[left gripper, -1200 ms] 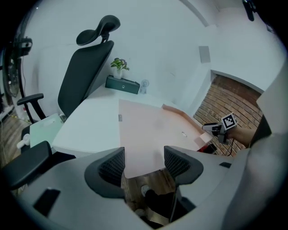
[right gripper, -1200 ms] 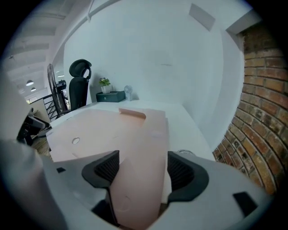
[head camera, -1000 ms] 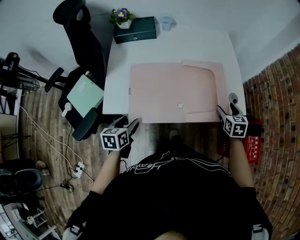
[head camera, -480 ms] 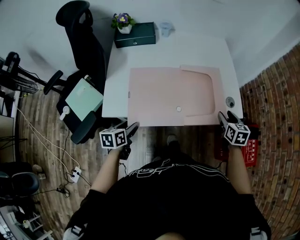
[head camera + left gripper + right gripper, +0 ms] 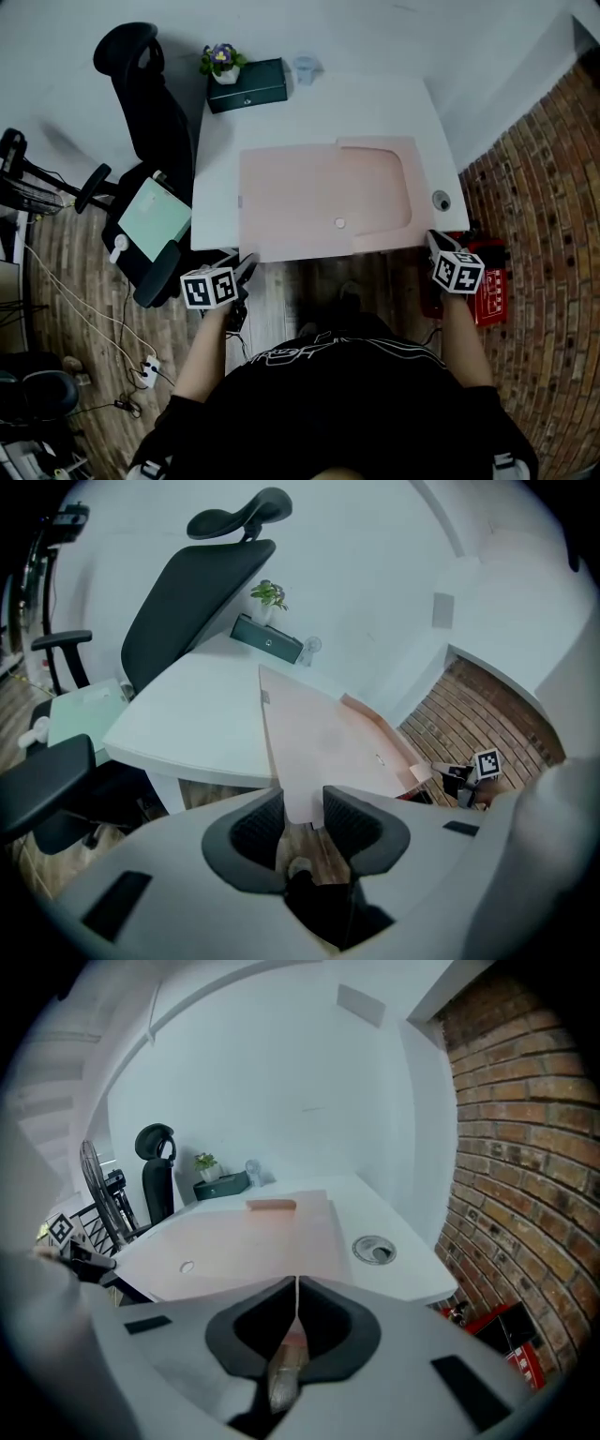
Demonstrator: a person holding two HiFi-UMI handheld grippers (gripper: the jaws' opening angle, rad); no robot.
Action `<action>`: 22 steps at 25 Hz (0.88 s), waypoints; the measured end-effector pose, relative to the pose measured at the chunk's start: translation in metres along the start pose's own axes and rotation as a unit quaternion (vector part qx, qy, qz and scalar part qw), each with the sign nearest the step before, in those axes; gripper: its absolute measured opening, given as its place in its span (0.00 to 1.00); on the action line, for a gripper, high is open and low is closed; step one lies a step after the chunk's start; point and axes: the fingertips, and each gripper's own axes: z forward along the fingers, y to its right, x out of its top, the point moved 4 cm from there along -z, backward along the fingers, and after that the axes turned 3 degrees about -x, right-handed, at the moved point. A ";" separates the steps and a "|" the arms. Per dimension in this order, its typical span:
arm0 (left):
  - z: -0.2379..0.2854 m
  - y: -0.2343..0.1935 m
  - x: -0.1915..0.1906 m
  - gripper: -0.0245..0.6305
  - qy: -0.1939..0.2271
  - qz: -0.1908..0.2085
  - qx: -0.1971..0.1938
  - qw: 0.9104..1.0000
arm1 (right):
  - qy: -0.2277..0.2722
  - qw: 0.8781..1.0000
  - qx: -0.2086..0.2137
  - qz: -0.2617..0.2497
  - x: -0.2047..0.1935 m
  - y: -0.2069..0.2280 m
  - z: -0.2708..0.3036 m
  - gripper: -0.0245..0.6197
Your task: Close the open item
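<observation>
A large pink folder (image 5: 319,197) lies open and flat on the white desk (image 5: 375,103), with a small snap (image 5: 339,223) near its front edge. My left gripper (image 5: 246,267) hovers at the folder's near-left corner. Its jaws have just been closing, and in the left gripper view that corner (image 5: 300,794) shows between the pads without being pressed. My right gripper (image 5: 433,240) sits just off the near-right corner. Its jaws have just closed, and in the right gripper view they meet in a thin seam (image 5: 296,1283) with nothing between them.
A dark green box (image 5: 248,84), a potted plant (image 5: 223,61) and a cup (image 5: 305,67) stand at the desk's far edge. A cable grommet (image 5: 441,200) sits at the right. A black office chair (image 5: 150,122) stands left of the desk and a brick wall (image 5: 534,141) is on the right.
The right gripper's jaws have come together and it has shifted slightly off the folder's near-right corner. The left gripper's jaws have narrowed. The head view has drifted, so the desk sits further left.
</observation>
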 end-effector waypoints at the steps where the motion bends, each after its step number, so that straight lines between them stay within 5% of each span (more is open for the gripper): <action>1: -0.003 0.003 0.003 0.26 0.004 0.004 -0.001 1.000 | 0.001 1.000 0.000 0.000 -0.001 0.001 0.000 0.05; 16: -0.057 0.105 0.066 0.12 0.088 0.049 -0.118 0.988 | 0.008 0.998 0.048 0.037 -0.003 0.026 -0.011 0.04; 22: -0.058 0.164 0.083 0.12 0.102 0.080 -0.134 0.983 | 0.011 0.996 0.087 0.025 0.006 0.032 -0.014 0.04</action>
